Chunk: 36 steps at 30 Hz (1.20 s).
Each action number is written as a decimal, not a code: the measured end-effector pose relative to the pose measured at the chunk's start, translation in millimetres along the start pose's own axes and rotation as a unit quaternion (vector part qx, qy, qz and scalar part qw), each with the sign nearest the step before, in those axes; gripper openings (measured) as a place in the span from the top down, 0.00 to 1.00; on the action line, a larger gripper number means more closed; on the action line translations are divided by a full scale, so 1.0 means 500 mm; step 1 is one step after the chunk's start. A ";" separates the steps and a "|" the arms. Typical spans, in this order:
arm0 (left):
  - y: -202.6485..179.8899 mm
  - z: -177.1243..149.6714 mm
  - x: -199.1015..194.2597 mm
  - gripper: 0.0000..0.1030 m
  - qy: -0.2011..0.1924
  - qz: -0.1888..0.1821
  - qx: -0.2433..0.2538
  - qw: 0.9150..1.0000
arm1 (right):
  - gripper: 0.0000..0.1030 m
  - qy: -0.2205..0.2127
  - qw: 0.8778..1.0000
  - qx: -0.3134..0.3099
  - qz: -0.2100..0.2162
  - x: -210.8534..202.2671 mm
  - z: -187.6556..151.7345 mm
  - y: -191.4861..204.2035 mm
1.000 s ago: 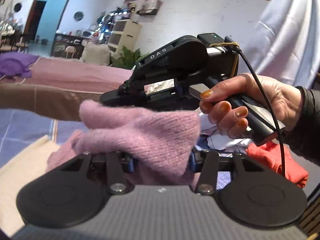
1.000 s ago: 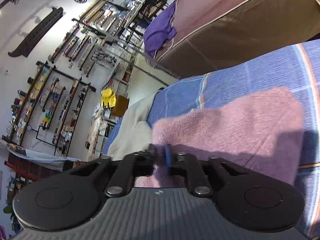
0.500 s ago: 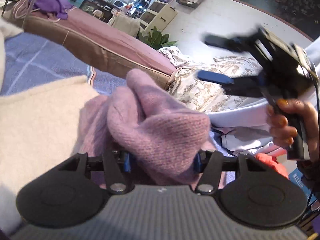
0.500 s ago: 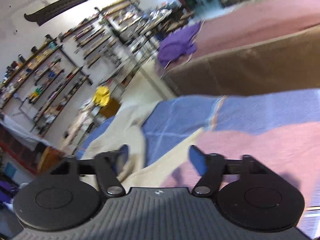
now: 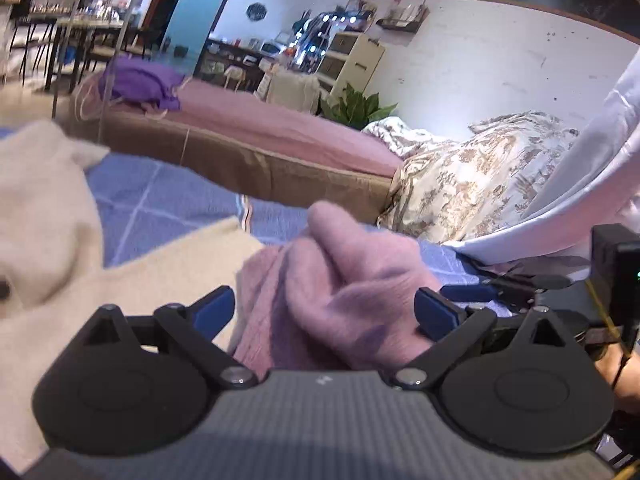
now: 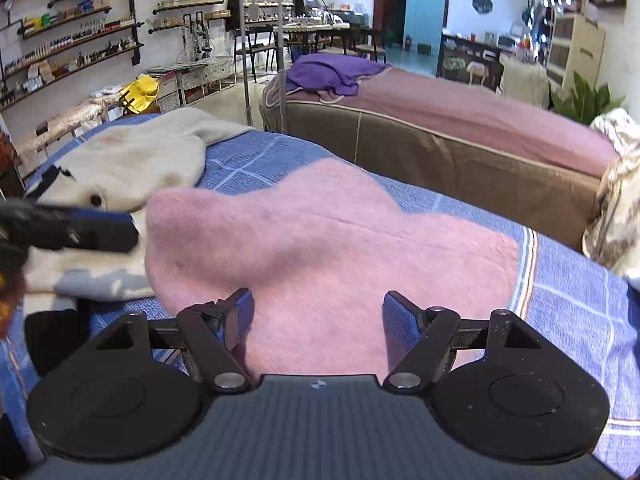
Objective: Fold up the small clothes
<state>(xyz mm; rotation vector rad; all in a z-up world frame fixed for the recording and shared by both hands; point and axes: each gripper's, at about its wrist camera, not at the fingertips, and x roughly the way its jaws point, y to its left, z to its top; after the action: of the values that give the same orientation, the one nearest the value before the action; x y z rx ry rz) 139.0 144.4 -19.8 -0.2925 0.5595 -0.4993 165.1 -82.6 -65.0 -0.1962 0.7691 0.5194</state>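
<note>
A pink knitted garment (image 6: 320, 240) lies spread on the blue checked bedsheet (image 6: 260, 156). In the left wrist view its bunched edge (image 5: 344, 280) sits between the blue pads of my left gripper (image 5: 324, 308), whose jaws stand wide apart and do not pinch it. My right gripper (image 6: 316, 320) is open just above the near part of the garment. The left gripper's blue fingers (image 6: 100, 220) show at the left of the right wrist view. The right gripper (image 5: 500, 288) shows at the right of the left wrist view.
A cream knitted garment (image 6: 132, 160) lies on the sheet left of the pink one, also in the left wrist view (image 5: 44, 208). A brown bed with a pink cover (image 6: 460, 132) and a purple cloth (image 6: 332, 72) stands behind. A floral quilt (image 5: 480, 180) lies at right.
Both grippers have opened: the left let go of the pink garment's bunched edge, the right released it earlier and swung level. The garment now lies down on the sheet.
</note>
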 end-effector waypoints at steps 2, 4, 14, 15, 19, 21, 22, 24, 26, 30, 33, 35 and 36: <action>-0.040 0.033 -0.032 0.05 -0.017 -0.034 0.015 0.999 | 0.00 0.003 1.000 -0.001 0.005 0.018 0.007 0.011; -0.080 0.058 -0.027 0.05 -0.019 -0.045 0.043 0.998 | 0.00 0.006 1.000 0.009 0.012 0.022 0.002 0.011; -0.167 0.055 0.169 0.18 0.089 -0.061 0.137 0.985 | 0.00 -0.045 0.996 0.075 -0.026 -0.052 -0.059 -0.006; -0.166 0.047 0.172 0.18 0.094 -0.054 0.148 0.983 | 0.00 -0.043 0.994 0.097 -0.035 -0.065 -0.063 -0.020; -0.130 0.008 0.195 0.16 0.123 -0.030 0.159 0.979 | 0.00 -0.034 0.992 0.108 -0.057 -0.086 -0.078 -0.038; -0.121 -0.011 0.197 0.16 0.131 -0.012 0.173 0.976 | 0.00 -0.027 0.993 0.107 -0.044 -0.069 -0.085 -0.041; -0.118 -0.015 0.190 0.16 0.127 -0.005 0.175 0.976 | 0.00 -0.025 0.993 0.113 -0.028 -0.059 -0.087 -0.042; -0.115 -0.021 0.170 0.21 0.114 0.010 0.185 0.976 | 0.00 -0.024 0.991 0.129 0.013 -0.035 -0.090 -0.040; -0.110 -0.023 0.158 0.23 0.115 0.021 0.201 0.973 | 0.00 -0.028 0.992 0.124 0.011 -0.025 -0.094 -0.025; -0.093 -0.030 0.165 0.16 0.123 0.014 0.207 0.970 | 0.00 -0.051 0.994 0.097 -0.006 -0.031 -0.087 -0.002; -0.086 -0.038 0.173 0.05 0.113 0.026 0.225 0.967 | 0.00 -0.055 0.989 0.131 -0.043 -0.041 -0.091 -0.024; -0.070 -0.038 0.181 0.00 0.127 0.023 0.216 0.968 | 0.00 -0.029 0.989 0.139 -0.045 -0.028 -0.098 -0.036; -0.065 -0.040 0.188 0.00 0.139 0.019 0.212 0.967 | 0.00 -0.016 0.988 0.152 -0.026 -0.019 -0.105 -0.043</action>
<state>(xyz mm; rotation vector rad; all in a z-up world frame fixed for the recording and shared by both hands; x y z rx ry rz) 184.6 65.1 -64.1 0.2001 0.7127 -0.6139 138.3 -123.2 -95.9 0.0755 0.8005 0.3484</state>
